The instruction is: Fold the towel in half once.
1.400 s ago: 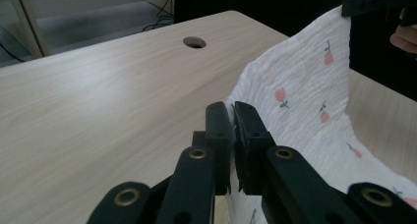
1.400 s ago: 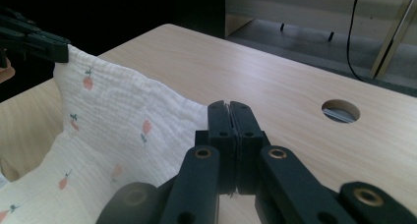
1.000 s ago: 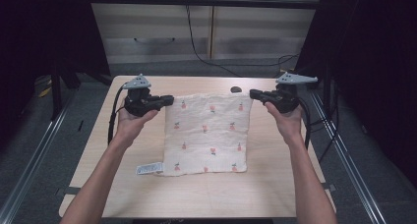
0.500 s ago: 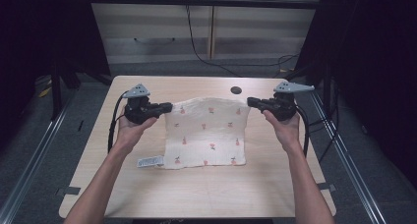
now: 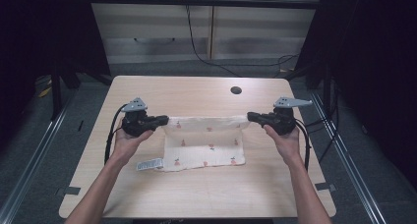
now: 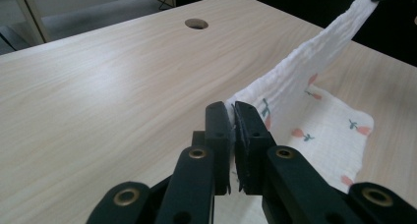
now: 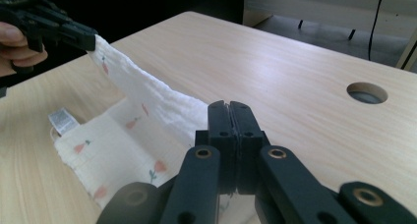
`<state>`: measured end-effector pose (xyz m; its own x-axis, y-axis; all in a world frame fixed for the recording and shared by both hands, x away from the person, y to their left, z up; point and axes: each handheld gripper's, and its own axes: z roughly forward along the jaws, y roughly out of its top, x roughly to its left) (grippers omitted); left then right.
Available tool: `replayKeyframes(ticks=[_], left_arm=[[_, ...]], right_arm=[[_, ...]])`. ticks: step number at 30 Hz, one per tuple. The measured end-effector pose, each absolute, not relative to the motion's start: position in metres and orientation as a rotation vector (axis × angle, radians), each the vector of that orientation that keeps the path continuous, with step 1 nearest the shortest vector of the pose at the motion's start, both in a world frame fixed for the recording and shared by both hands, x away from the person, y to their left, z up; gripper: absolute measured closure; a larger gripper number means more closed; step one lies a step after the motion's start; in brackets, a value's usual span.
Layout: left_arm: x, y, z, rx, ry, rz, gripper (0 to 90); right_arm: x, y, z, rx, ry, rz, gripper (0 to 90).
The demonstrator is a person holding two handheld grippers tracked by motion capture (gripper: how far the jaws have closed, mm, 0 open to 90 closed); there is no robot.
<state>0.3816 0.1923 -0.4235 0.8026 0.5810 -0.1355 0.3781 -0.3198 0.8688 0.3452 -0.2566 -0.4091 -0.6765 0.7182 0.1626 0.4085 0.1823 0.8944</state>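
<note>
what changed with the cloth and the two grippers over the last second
Both grippers, left and right, carried the far edge of the cloth toward the person and lifted it, so the cloth now covers less of the table front to back. Both stayed shut on the far corners. The near edge and the label stayed put.

I read this as a lab recording bay: bare wooden table [image 5: 196, 194] with cable hole [image 5: 236, 90], black curtains [image 5: 373, 62], floor rails [image 5: 34, 155].
</note>
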Motion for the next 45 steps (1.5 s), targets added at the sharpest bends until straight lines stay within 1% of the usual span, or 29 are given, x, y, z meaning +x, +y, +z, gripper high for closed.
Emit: replayKeyframes(ticks=[2,4,5,8,15,21,24,26,31,34,35,36,37,39,40,41,42,43,44,45], left_arm=[[0.377,0.195,-0.423,1.940,0.719,0.249,85.4],[0.373,0.199,-0.425,1.898,0.720,0.205,85.3],[0.371,0.199,-0.426,1.901,0.727,0.210,85.3],[0.364,0.198,-0.431,1.938,0.715,0.234,85.3],[0.346,0.194,-0.436,1.984,0.673,0.220,84.9],[0.336,0.193,-0.437,2.017,0.651,0.215,84.8],[0.326,0.191,-0.445,2.049,0.632,0.200,84.5],[0.320,0.190,-0.455,2.074,0.627,0.176,84.4],[0.313,0.185,-0.473,2.143,0.611,0.171,83.6],[0.313,0.183,-0.482,2.172,0.607,0.144,83.0],[0.312,0.182,-0.485,2.184,0.601,0.141,82.3],[0.312,0.180,-0.488,2.202,0.598,0.140,79.6],[0.312,0.179,-0.491,2.213,0.601,0.128,79.6],[0.310,0.178,-0.493,2.212,0.603,0.122,75.8],[0.309,0.179,-0.490,2.195,0.602,0.090,73.4],[0.307,0.180,-0.489,2.189,0.595,0.081,71.9],[0.307,0.180,-0.489,2.189,0.595,0.081,70.1],[0.305,0.181,-0.487,2.185,0.584,0.075,70.1],[0.301,0.185,-0.482,2.165,0.572,0.073,66.5],[0.301,0.185,-0.482,2.165,0.572,0.073,65.6]], right_arm=[[0.341,-0.256,-0.412,1.067,2.174,1.495,89.2],[0.337,-0.256,-0.414,1.062,2.182,1.495,89.1],[0.335,-0.255,-0.415,1.061,2.190,1.494,89.2],[0.326,-0.257,-0.421,1.061,2.210,1.487,89.2],[0.318,-0.259,-0.440,1.094,2.271,1.421,89.1],[0.313,-0.255,-0.444,1.086,2.296,1.396,89.1],[0.308,-0.255,-0.451,1.088,2.317,1.386,89.0],[0.304,-0.253,-0.462,1.110,2.357,1.351,89.0],[0.302,-0.251,-0.473,1.129,2.397,1.304,88.9],[0.300,-0.249,-0.481,1.139,2.421,1.280,88.8],[0.300,-0.249,-0.483,1.137,2.422,1.281,88.7],[0.299,-0.248,-0.486,1.141,2.429,1.261,88.5],[0.299,-0.248,-0.486,1.141,2.429,1.261,88.5],[0.297,-0.248,-0.489,1.154,2.438,1.253,87.7],[0.296,-0.248,-0.489,1.154,2.440,1.247,86.7],[0.296,-0.248,-0.490,1.152,2.441,1.246,84.4],[0.296,-0.248,-0.490,1.152,2.441,1.246,84.4],[0.295,-0.248,-0.489,1.154,2.438,1.248,82.6],[0.294,-0.248,-0.485,1.147,2.426,1.249,79.2],[0.294,-0.249,-0.482,1.148,2.412,1.247,76.2]])
